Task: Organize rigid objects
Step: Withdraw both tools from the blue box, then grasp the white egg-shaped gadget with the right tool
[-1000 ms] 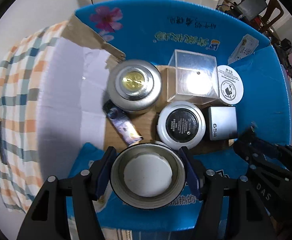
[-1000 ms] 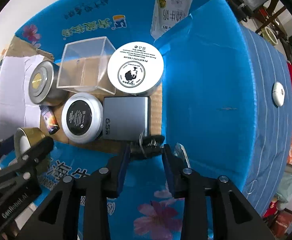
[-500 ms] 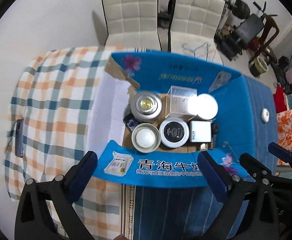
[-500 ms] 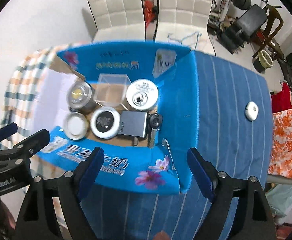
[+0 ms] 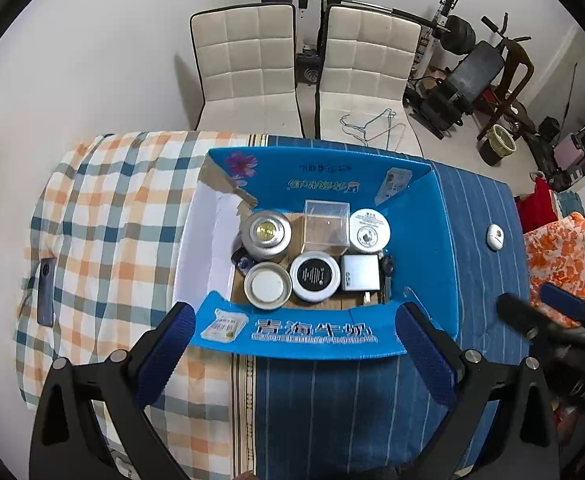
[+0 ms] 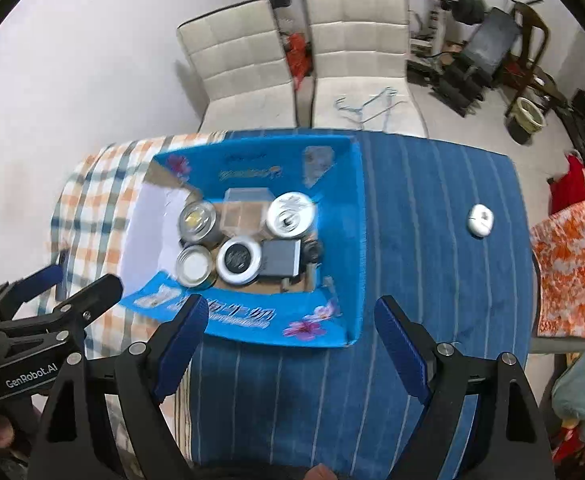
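An open blue cardboard box (image 5: 424,240) (image 6: 344,240) sits on the table. Inside lie a silver tin with a gold top (image 5: 266,234), a clear plastic cube (image 5: 326,226), a white round jar (image 5: 369,229), a small tin with a white lid (image 5: 267,290) (image 6: 194,267), a black-topped round tin (image 5: 315,276) (image 6: 239,260), a grey square charger (image 5: 359,279) (image 6: 281,258) and a black key (image 5: 387,270). My left gripper (image 5: 292,338) is open and empty, high above the box's near wall. My right gripper (image 6: 290,326) is open and empty, also raised above the box.
A small white round case (image 5: 495,236) (image 6: 480,220) lies on the blue striped cloth right of the box. A dark phone (image 5: 46,292) lies on the checked cloth at left. Two white chairs (image 5: 304,68) stand behind the table. Orange patterned fabric (image 6: 572,264) is at the right.
Both grippers let go of their objects in the box, opened wide and rose well above it. The white-lidded tin and the key now rest in the box.
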Demonstrator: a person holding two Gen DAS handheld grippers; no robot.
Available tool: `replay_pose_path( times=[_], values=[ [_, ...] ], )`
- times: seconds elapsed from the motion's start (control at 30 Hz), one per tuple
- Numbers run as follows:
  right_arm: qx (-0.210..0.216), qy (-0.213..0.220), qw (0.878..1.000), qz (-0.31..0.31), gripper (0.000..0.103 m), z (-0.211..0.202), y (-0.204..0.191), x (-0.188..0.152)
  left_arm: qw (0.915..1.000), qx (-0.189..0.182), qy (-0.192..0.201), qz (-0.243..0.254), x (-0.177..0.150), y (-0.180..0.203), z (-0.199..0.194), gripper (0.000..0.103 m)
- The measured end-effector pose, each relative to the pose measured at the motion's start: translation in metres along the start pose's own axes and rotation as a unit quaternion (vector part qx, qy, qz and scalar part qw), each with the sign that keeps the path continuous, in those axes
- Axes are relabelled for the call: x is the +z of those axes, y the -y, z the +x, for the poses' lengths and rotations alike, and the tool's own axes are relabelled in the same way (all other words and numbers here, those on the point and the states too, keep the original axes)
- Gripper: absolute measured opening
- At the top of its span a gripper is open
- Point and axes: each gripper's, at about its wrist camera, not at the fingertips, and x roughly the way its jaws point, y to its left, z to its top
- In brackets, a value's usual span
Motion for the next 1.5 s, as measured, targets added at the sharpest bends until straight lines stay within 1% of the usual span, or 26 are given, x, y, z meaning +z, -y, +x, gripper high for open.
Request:
replay_pose_path(
  times=[0.13,0.23,0.37,0.47,0.57,0.67,0.77,0.83,1.0,1.03,1.07,1.1,1.17,1.23,1.3,1.5],
  values=[
    [-0.04,0.01,0.996,0.079,0.087,0.013,0.053,0.011,1.0,0.002,-0.003,-0.006,0.014,0.011,0.022,0.103],
    [-0.073,0.01,0.988,0.137,0.087,0.035,0.099,0.02,1.0,0.002,-0.005,0.0,0.024,0.026,0.04,0.103],
    [-0.097,0.001,0.977,0.191,0.087,0.069,0.151,0.031,0.9998,-0.004,-0.015,0.009,0.042,0.048,0.071,0.103],
    [-0.117,0.002,0.969,0.218,0.087,0.091,0.181,0.041,0.9992,-0.009,-0.035,0.018,0.055,0.067,0.1,0.103],
    [-0.12,-0.01,0.961,0.247,0.087,0.123,0.212,0.053,0.9981,-0.014,-0.053,0.029,0.063,0.085,0.122,0.103],
    [-0.125,-0.019,0.957,0.262,0.087,0.152,0.233,0.062,0.9967,-0.014,-0.071,0.038,0.068,0.103,0.145,0.103],
    [-0.132,-0.035,0.951,0.279,0.087,0.184,0.255,0.07,0.9958,-0.015,-0.082,0.036,0.075,0.11,0.161,0.103],
    [-0.145,-0.044,0.947,0.284,0.087,0.202,0.268,0.075,0.9955,-0.015,-0.088,0.034,0.079,0.112,0.168,0.103],
    [-0.172,-0.08,0.936,0.298,0.087,0.248,0.292,0.08,0.9937,-0.014,-0.108,0.026,0.089,0.118,0.189,0.103],
    [-0.172,-0.089,0.934,0.3,0.085,0.258,0.295,0.079,0.9934,-0.015,-0.111,0.026,0.09,0.119,0.192,0.103],
    [-0.165,-0.075,0.934,0.308,0.085,0.258,0.299,0.078,0.9932,-0.015,-0.112,0.026,0.09,0.12,0.193,0.103],
    [-0.169,-0.067,0.933,0.31,0.083,0.258,0.3,0.079,0.993,-0.013,-0.114,0.029,0.09,0.122,0.194,0.103],
    [-0.165,-0.055,0.936,0.307,0.074,0.258,0.299,0.081,0.9925,-0.013,-0.117,0.035,0.09,0.125,0.196,0.103],
    [-0.17,-0.05,0.94,0.29,0.048,0.257,0.291,0.086,0.9917,-0.013,-0.12,0.044,0.09,0.128,0.199,0.103],
    [-0.179,-0.053,0.944,0.272,0.049,0.259,0.285,0.09,0.9911,-0.013,-0.123,0.051,0.089,0.131,0.201,0.103],
    [-0.168,-0.056,0.949,0.259,0.049,0.253,0.28,0.084,0.9912,-0.016,-0.12,0.053,0.086,0.129,0.194,0.103]
  ],
)
